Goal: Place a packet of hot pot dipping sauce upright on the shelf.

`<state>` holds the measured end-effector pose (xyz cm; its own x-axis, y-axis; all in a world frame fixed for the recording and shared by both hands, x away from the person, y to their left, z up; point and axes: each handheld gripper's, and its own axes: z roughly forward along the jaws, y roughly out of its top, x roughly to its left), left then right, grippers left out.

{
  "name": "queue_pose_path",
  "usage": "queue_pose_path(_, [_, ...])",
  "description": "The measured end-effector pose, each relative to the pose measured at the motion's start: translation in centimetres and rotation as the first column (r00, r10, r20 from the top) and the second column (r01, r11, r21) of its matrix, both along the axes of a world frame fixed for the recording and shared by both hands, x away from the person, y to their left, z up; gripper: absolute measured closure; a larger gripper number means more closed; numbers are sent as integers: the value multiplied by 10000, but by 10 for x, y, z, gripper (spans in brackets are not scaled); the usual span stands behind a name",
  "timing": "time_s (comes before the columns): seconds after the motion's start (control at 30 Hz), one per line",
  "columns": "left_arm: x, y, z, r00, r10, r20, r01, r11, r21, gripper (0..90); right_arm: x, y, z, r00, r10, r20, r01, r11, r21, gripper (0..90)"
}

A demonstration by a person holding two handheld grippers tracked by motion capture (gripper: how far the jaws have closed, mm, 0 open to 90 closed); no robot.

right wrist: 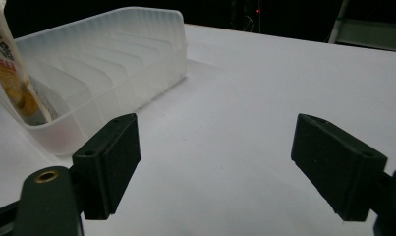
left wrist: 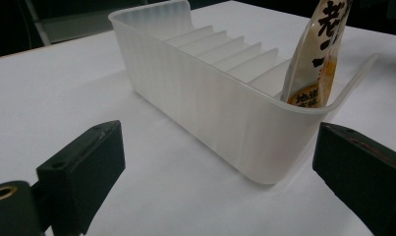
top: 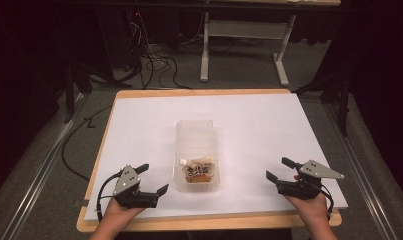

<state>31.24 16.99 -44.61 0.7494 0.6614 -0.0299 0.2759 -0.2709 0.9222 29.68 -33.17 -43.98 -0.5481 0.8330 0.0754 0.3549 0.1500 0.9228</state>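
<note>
Near the table's front edge, the left gripper (top: pixel 153 179) and right gripper (top: pixel 277 169) rest low in the person's hands, jaws spread wide and holding nothing, angled inward. Between them sits the ribbed translucent tray (top: pixel 196 131). A printed sachet (top: pixel 199 171) stands in its nearest slot, its lettering too small to read.

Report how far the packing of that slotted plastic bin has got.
Done: one snack packet stands in the nearest slot of the translucent bin. In hand: nothing; the left gripper and right gripper sit open on either side of the bin, jaws empty. Left: the farther slots are empty, and no other packet lies on the white table.
</note>
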Motion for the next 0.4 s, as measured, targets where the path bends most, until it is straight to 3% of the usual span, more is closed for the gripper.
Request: queue_pose_path(0.4, [-2,0,1,10000,11,20,-11,10000,15,62,-2,-3,3,9997,-44,238,41,9999,98,205])
